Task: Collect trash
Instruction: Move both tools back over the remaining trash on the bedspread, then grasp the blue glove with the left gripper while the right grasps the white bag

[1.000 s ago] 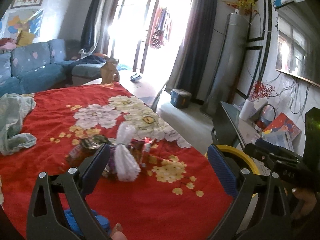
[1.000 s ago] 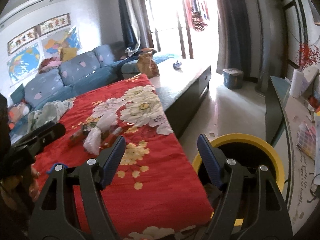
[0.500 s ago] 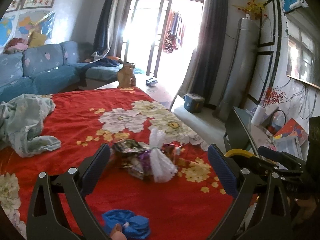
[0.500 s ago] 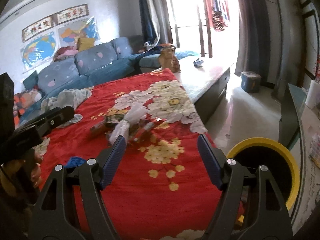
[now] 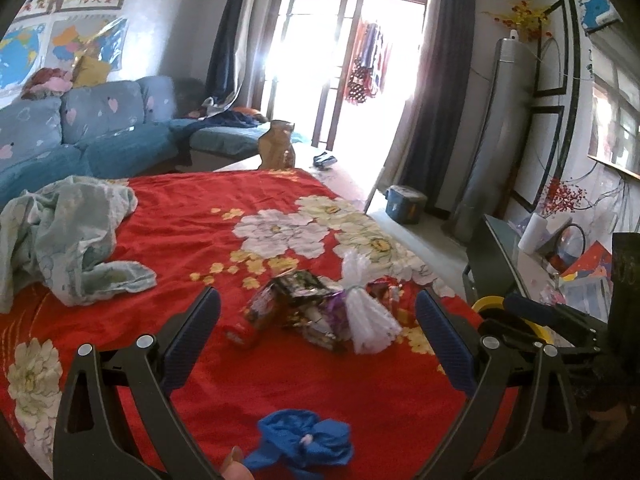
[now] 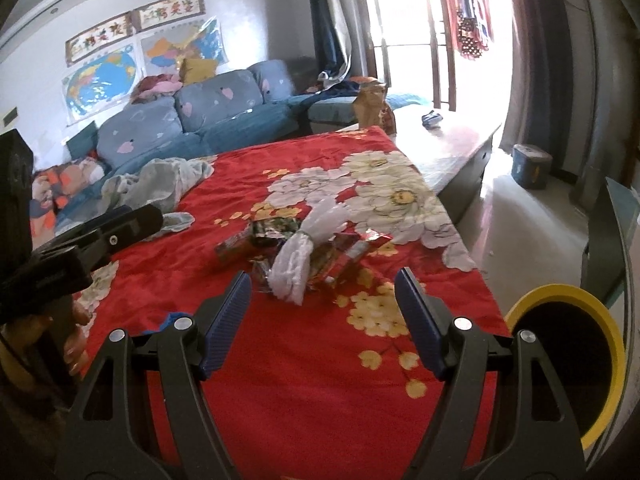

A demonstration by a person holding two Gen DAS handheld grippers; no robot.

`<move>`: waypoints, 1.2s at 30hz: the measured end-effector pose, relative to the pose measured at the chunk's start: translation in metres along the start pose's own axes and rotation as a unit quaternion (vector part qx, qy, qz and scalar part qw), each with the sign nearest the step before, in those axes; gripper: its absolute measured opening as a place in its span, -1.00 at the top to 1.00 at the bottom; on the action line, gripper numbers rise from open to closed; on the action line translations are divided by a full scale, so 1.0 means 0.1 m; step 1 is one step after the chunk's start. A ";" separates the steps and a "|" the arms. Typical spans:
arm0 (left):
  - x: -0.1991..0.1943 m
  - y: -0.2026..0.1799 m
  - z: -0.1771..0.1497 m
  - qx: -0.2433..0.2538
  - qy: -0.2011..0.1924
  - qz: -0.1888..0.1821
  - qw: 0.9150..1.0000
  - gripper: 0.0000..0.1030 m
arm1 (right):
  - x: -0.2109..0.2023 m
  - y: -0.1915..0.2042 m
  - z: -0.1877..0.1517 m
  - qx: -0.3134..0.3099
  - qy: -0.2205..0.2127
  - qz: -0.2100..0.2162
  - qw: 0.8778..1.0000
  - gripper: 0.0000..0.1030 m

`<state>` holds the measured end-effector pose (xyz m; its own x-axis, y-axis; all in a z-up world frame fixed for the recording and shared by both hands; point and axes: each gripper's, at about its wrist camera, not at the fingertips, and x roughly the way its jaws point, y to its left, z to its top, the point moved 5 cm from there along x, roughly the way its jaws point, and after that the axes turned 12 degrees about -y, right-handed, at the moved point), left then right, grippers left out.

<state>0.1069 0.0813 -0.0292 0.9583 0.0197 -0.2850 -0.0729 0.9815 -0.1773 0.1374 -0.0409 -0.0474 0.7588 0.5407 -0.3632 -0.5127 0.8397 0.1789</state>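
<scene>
1. Containers: one yellow-rimmed bin (image 6: 568, 364) is seen at the right edge of the red flowered cloth (image 6: 288, 380), beside and below the table edge. Its interior is dark; contents cannot be told. In the left wrist view only a part of its rim (image 5: 490, 306) is visible behind the right gripper. One blue lidded box (image 5: 406, 203) stands on the floor near the curtain, closed.

2. Left gripper (image 5: 318, 338): the jaws stand apart, nothing between the pads. The trash pile (image 5: 316, 312) lies on the cloth beyond the fingertips, framed between the two fingers, not touched. A crumpled blue item (image 5: 304, 442) lies on the cloth close below the gripper.

3. Right gripper (image 6: 324, 320): the jaws are released and wide, nothing gripped. The trash pile (image 6: 304, 248) lies ahead of the tips, nearer the left finger, apart from both pads.

4. Count, left to right: one pale green cloth heap (image 5: 68, 240); one pile of several foil wrappers, exact number not discernible; one white bunched plastic bag (image 5: 366, 304) lying on that pile; one brown paper bag (image 5: 277, 151) upright on the bare table end beyond the cloth.
</scene>
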 end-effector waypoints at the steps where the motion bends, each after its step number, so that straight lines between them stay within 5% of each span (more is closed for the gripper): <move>1: 0.00 0.04 -0.01 -0.002 0.003 0.002 1.000 -0.84 | 0.03 0.02 0.00 -0.001 0.002 0.002 1.000 -0.28; 12: 0.02 0.36 -0.31 -0.022 0.053 0.007 0.998 -0.84 | 0.37 0.13 -0.06 -0.007 0.029 0.016 0.999 -0.23; 23: 0.08 0.30 -0.74 -0.040 0.123 -0.032 0.991 -0.80 | 0.82 0.18 -0.25 -0.001 0.083 0.030 0.996 0.28; 31: 0.17 0.20 -1.04 -0.052 0.175 -0.049 0.982 -0.51 | 0.94 0.16 -0.36 0.011 0.106 0.043 0.993 0.86; 36: 0.20 0.20 -1.14 -0.052 0.195 -0.049 0.978 -0.15 | 0.84 0.19 -0.39 0.010 0.103 0.056 0.993 0.91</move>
<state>0.0932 0.0795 -0.1462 0.7860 -0.1677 -0.5951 -0.0326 0.9499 -0.3107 0.1757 0.0180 -0.1097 0.5984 0.6111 -0.5182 -0.5798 0.7766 0.2464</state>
